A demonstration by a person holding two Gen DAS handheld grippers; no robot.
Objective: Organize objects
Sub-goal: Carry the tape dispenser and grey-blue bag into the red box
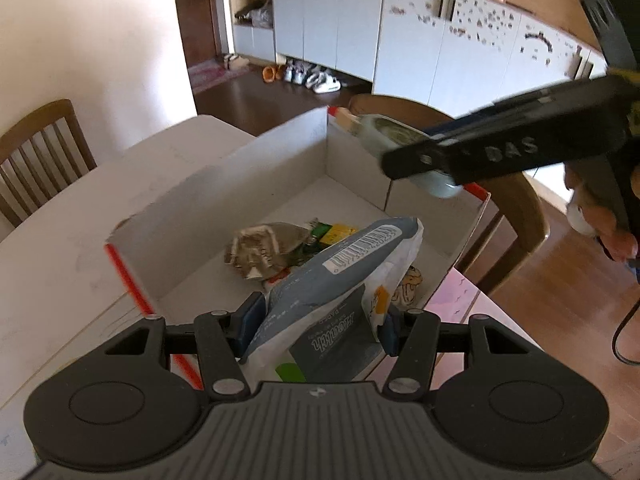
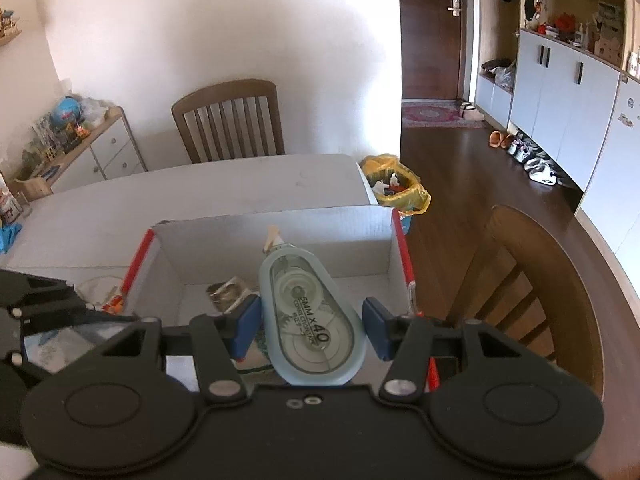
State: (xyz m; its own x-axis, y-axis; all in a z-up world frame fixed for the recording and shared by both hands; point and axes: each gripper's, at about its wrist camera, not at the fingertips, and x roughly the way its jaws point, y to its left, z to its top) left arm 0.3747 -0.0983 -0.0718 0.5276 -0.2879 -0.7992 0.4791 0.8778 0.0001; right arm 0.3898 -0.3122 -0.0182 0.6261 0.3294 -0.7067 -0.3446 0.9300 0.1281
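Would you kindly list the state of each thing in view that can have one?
Left tool: shut on a packet, held over the box.
Right tool: holding a correction tape over the box.
Cardboard box: open, on the table, a crumpled wrapper inside.
Door: shut.

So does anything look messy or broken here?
A little. The crumpled wrapper lies scrunched on the cardboard box floor, and the box's left wall has a torn, ragged top edge. The tissue pack and correction tape look fine, each held between jaws.
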